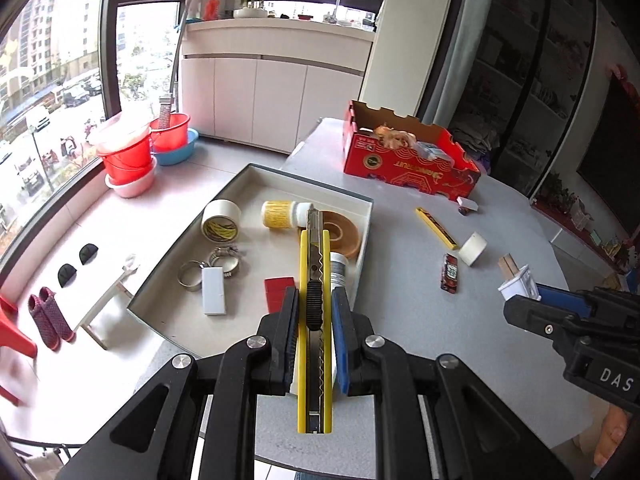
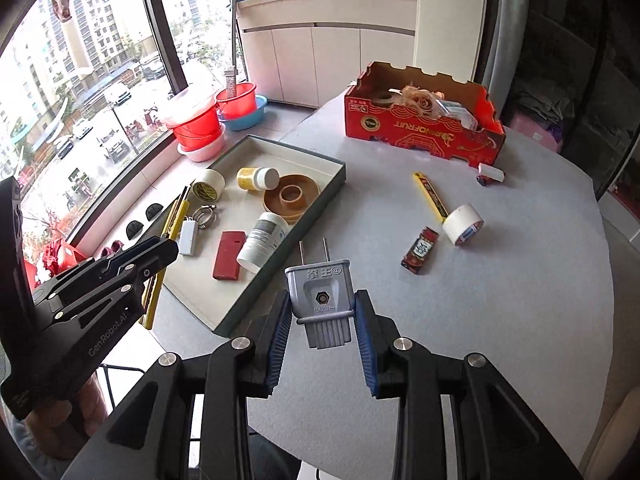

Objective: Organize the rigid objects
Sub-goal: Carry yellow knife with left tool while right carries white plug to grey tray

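My left gripper (image 1: pixel 315 300) is shut on a yellow utility knife (image 1: pixel 315 320) and holds it above the near end of the shallow grey tray (image 1: pixel 362 236). The knife points away along the fingers. My right gripper (image 2: pixel 322 308) is shut on a grey two-pin plug (image 2: pixel 320 292), held above the table just right of the tray's (image 2: pixel 316 196) near corner. The tray holds tape rolls, two bottles, hose clamps, a white block and a red block (image 2: pixel 229 255). The right gripper also shows in the left wrist view (image 1: pixel 524 300), and the left gripper in the right wrist view (image 2: pixel 166 250).
On the round grey table (image 2: pixel 500 300) lie a second yellow knife (image 2: pixel 430 198), a white tape roll (image 2: pixel 463 225), a red lighter (image 2: pixel 420 250) and a small white block (image 2: pixel 491 173). A red cardboard box (image 2: pixel 424 128) stands at the back. Red basins sit on the floor by the window.
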